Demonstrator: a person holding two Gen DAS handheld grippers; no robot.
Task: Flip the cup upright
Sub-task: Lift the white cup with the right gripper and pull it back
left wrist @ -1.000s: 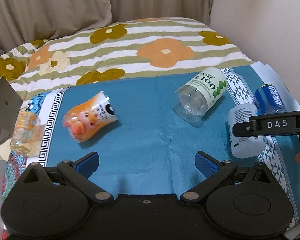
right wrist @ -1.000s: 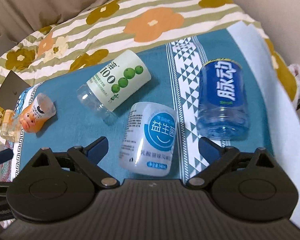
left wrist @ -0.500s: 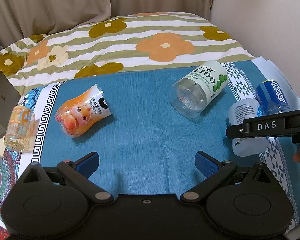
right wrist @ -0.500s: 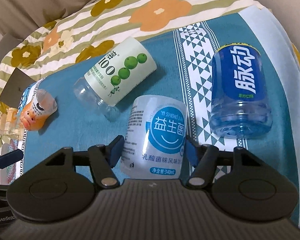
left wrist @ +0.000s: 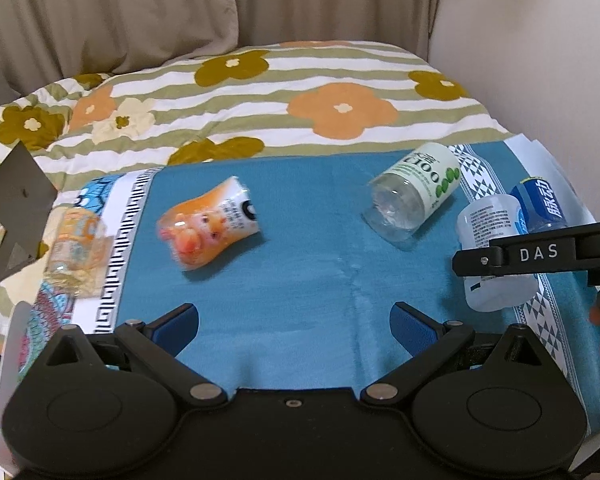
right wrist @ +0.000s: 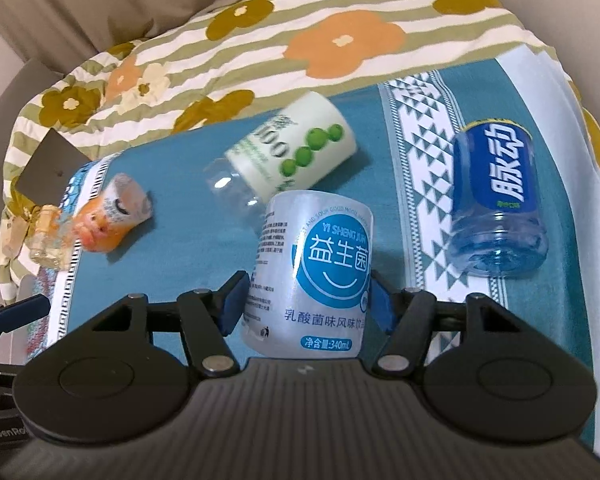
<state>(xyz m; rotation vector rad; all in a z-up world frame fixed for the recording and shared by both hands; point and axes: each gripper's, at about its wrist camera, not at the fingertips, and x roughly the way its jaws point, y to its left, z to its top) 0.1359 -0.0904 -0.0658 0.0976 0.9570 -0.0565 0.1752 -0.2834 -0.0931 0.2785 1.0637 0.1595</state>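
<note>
Several cut-bottle cups lie on their sides on a blue cloth (left wrist: 300, 264). My right gripper (right wrist: 306, 300) is shut on the white cup with a blue round label (right wrist: 312, 276), its open end tilted up off the cloth; the same cup shows in the left wrist view (left wrist: 492, 248). My left gripper (left wrist: 294, 320) is open and empty above the cloth's near middle. An orange cartoon cup (left wrist: 208, 224) lies to its far left and a white-green cup (left wrist: 416, 192) to its far right.
A blue cup (right wrist: 496, 196) lies right of the held cup. A small clear orange cup (left wrist: 76, 248) lies at the cloth's left edge beside a grey card (left wrist: 16, 204). A flowered blanket (left wrist: 300, 92) lies beyond, with a wall on the right.
My right gripper has closed on the white cup and tilted its far end up off the cloth. My left gripper has stayed open and shifted slightly.
</note>
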